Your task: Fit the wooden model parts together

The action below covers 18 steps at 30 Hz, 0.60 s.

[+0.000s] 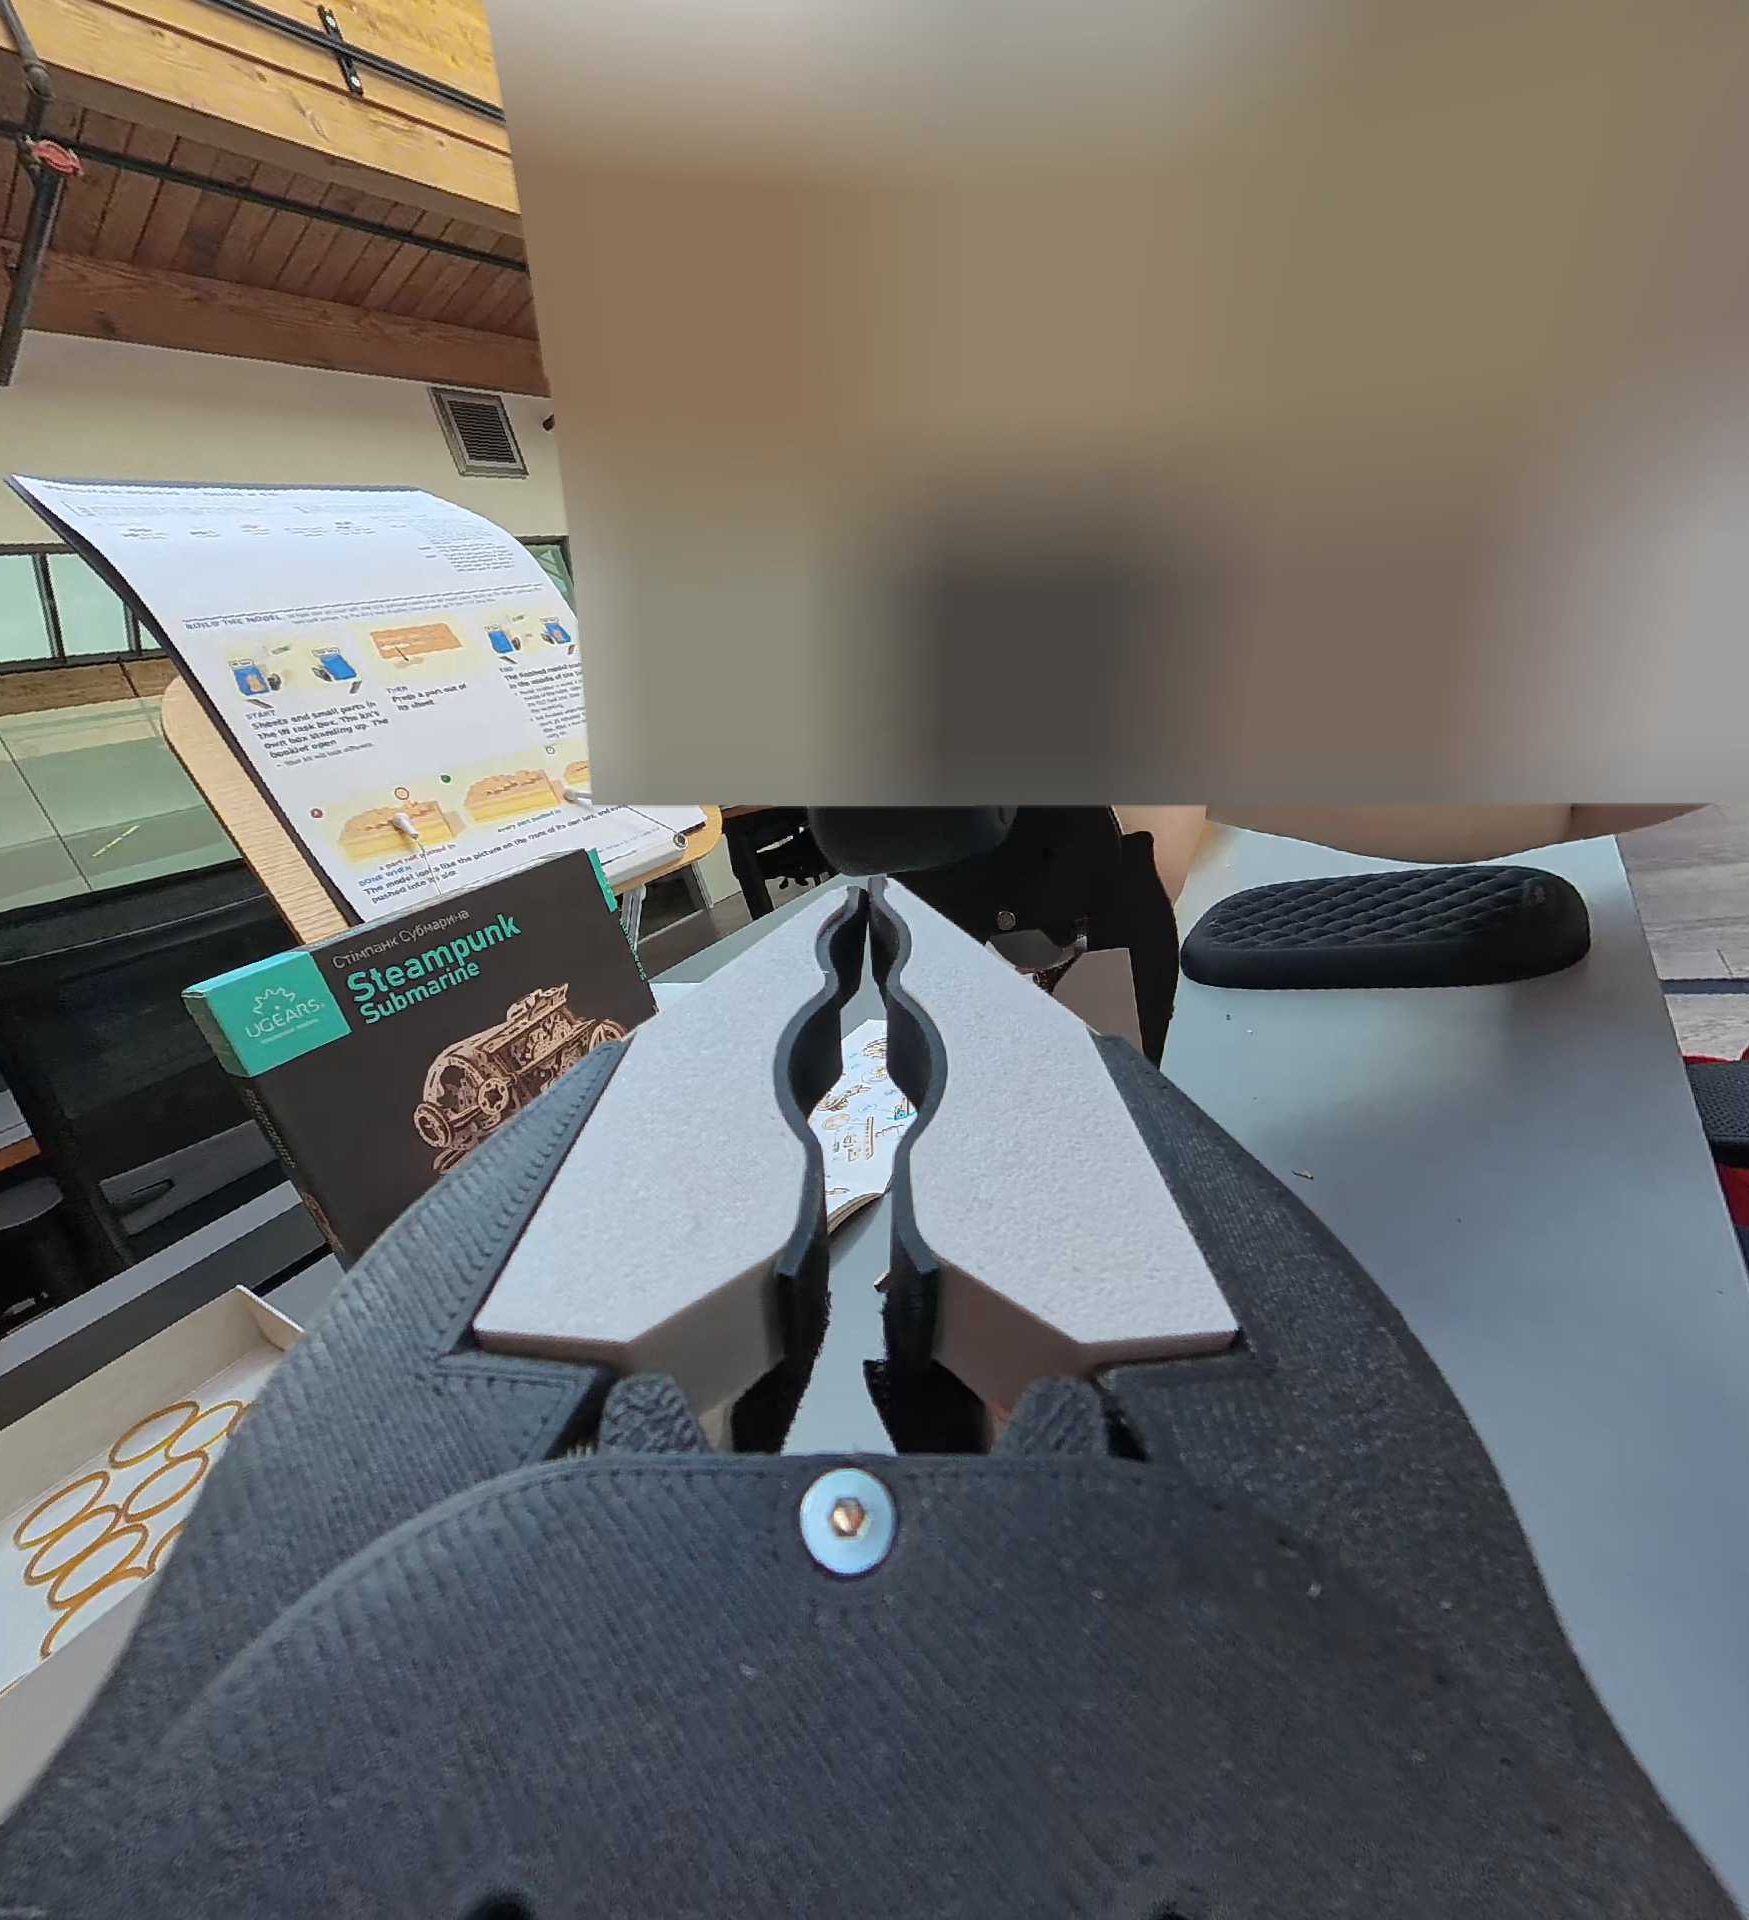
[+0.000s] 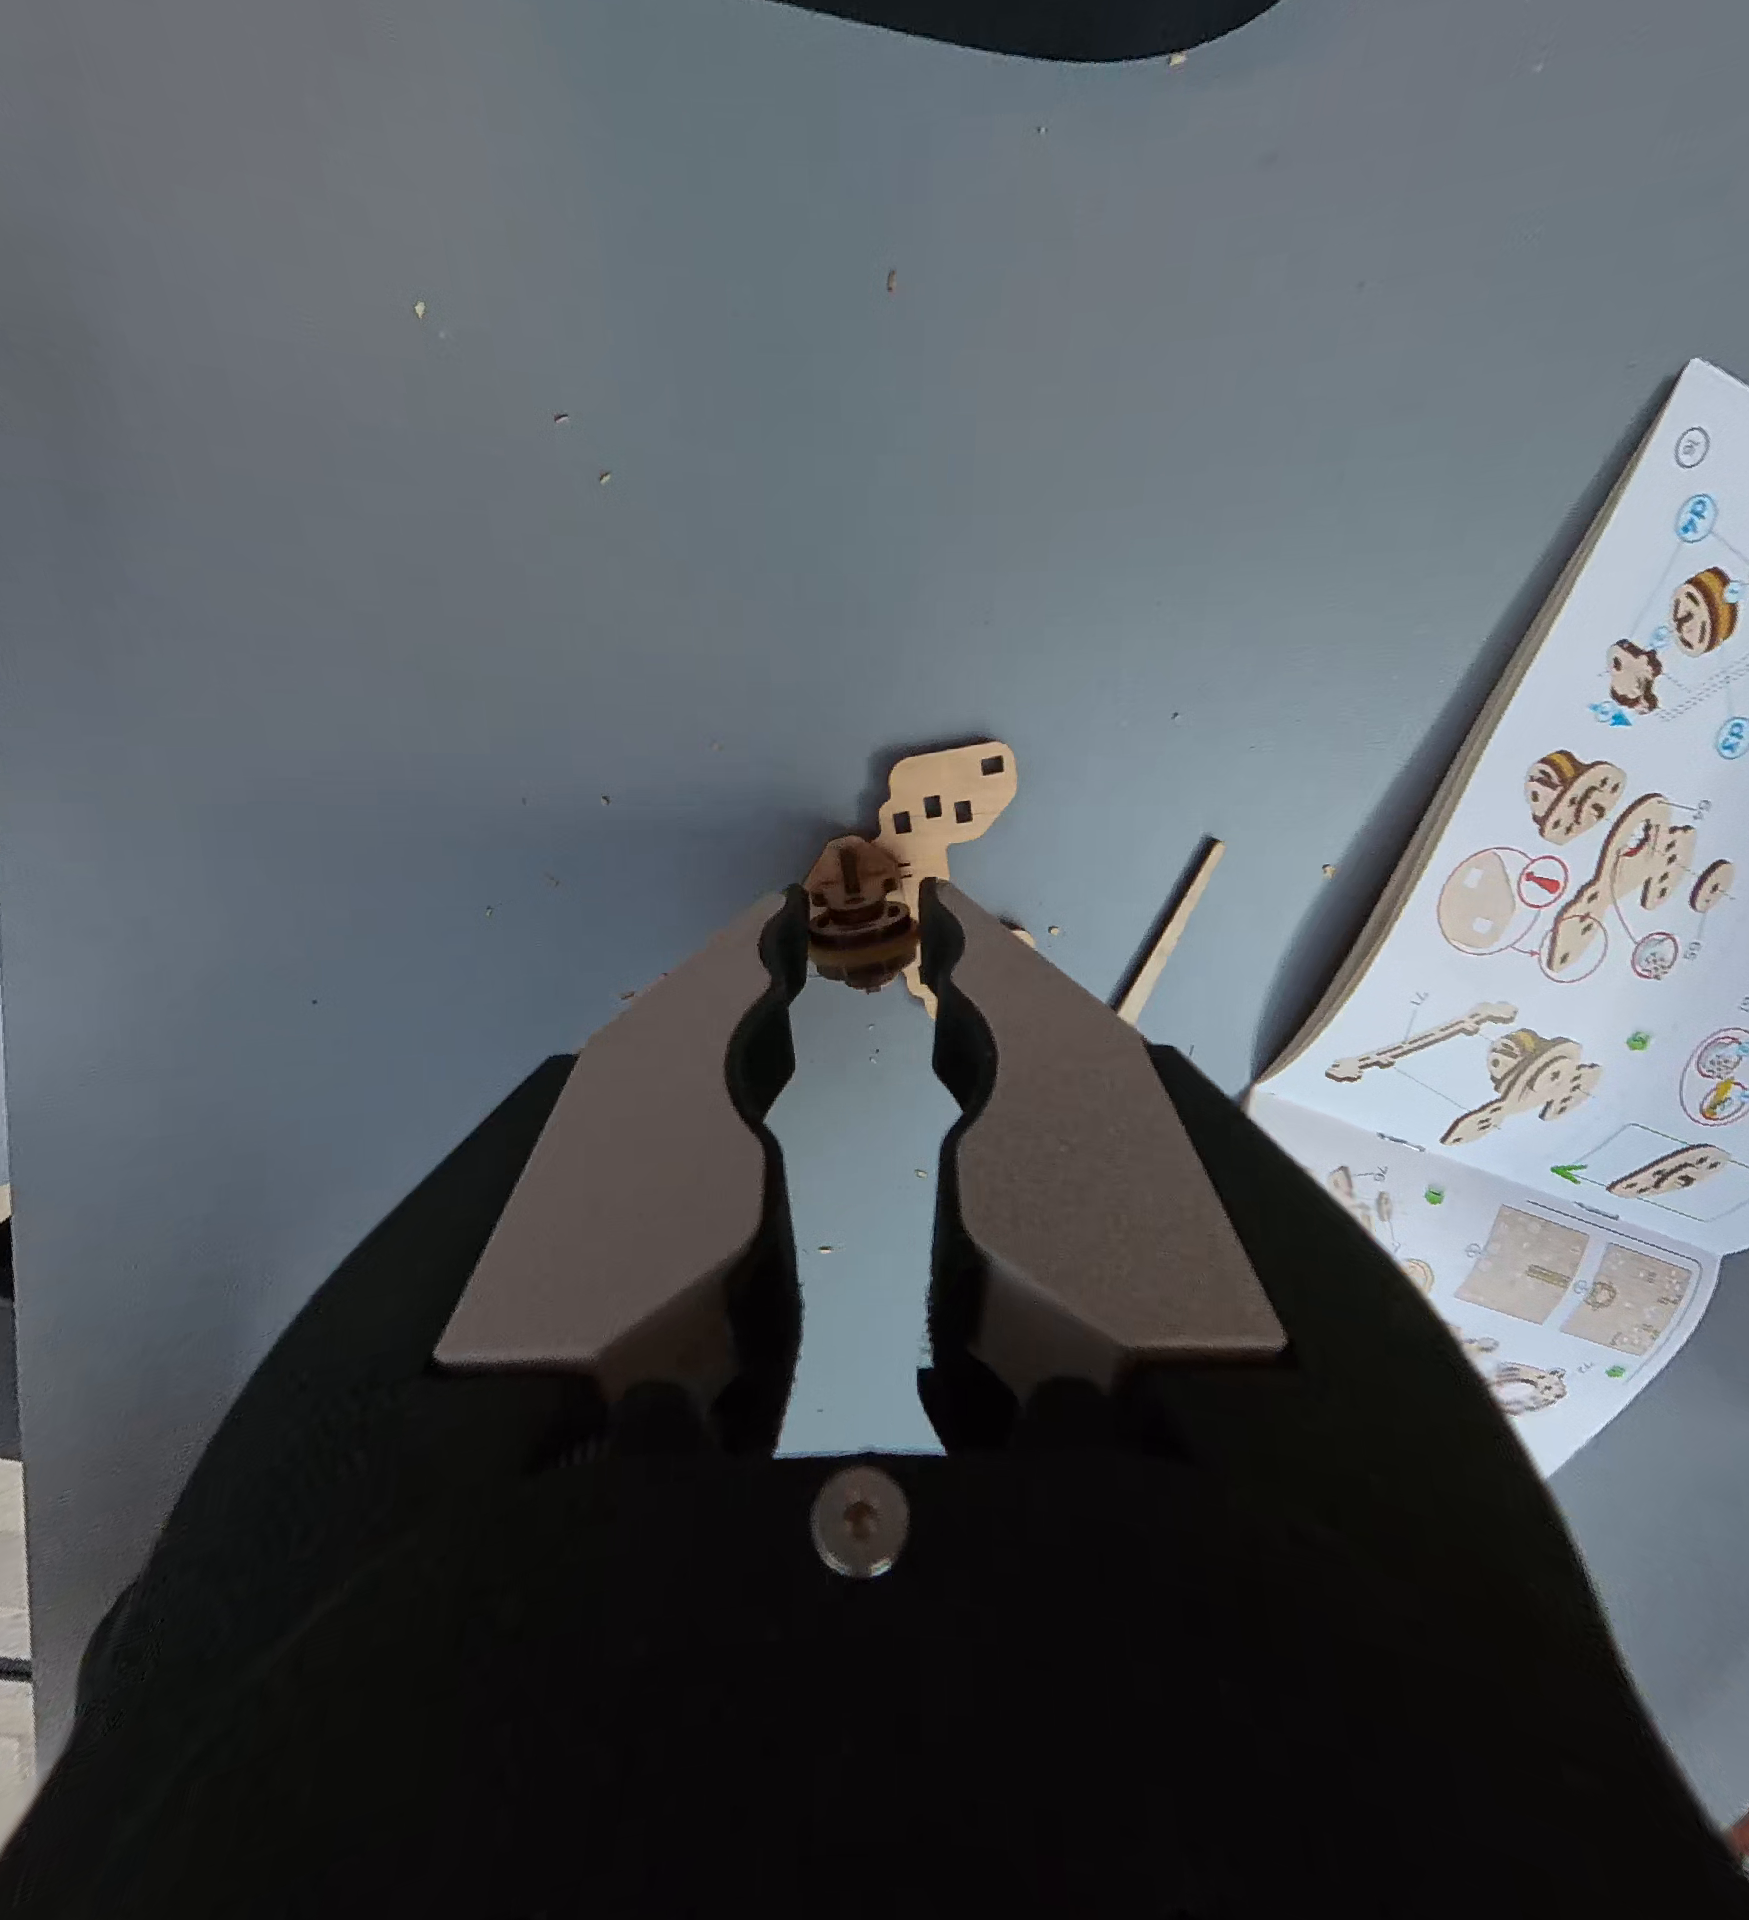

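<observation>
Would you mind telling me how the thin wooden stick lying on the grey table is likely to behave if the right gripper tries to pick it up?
The wooden stick looks very slender, so it is probably light and could snap under a firm squeeze. It lies flat on the table, so the gripper may struggle to get under it. A push would likely slide it.

Daylight is brightening the left wrist view; the right is looking dimmer, its table shadowed, and wide-angle distortion is perhaps bending the edges.
</observation>
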Available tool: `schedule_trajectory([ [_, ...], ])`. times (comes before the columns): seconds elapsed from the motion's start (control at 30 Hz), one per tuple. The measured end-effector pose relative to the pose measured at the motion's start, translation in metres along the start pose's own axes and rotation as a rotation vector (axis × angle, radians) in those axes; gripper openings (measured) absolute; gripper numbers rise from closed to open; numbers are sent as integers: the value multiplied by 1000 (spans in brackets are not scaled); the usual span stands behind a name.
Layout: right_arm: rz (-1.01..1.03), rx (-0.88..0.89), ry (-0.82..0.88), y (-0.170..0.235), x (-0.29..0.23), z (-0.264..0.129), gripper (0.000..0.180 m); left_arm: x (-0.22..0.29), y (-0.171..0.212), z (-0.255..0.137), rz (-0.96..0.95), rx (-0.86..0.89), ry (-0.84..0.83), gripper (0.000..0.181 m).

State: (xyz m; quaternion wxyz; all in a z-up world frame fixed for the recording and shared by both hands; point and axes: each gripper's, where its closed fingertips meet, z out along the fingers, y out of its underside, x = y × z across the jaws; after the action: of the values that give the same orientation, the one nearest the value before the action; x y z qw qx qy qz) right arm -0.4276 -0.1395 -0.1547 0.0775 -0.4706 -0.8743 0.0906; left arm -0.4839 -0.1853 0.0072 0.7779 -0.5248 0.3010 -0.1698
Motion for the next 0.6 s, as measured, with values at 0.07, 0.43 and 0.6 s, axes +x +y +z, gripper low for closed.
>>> schedule_trajectory([
  [0.07, -37, -13, 9, 1, 1, 1, 20, 0, 0, 0, -1, 0, 0, 0],
  [0.43, -182, -42, -6, -8, 0, -6, 22, 0, -1, 0, -7, 5, 1, 0],
  [0.6, -212, -95, -48, -5, -4, -2, 10, -1, -1, -1, -6, 5, 0, 0],
])
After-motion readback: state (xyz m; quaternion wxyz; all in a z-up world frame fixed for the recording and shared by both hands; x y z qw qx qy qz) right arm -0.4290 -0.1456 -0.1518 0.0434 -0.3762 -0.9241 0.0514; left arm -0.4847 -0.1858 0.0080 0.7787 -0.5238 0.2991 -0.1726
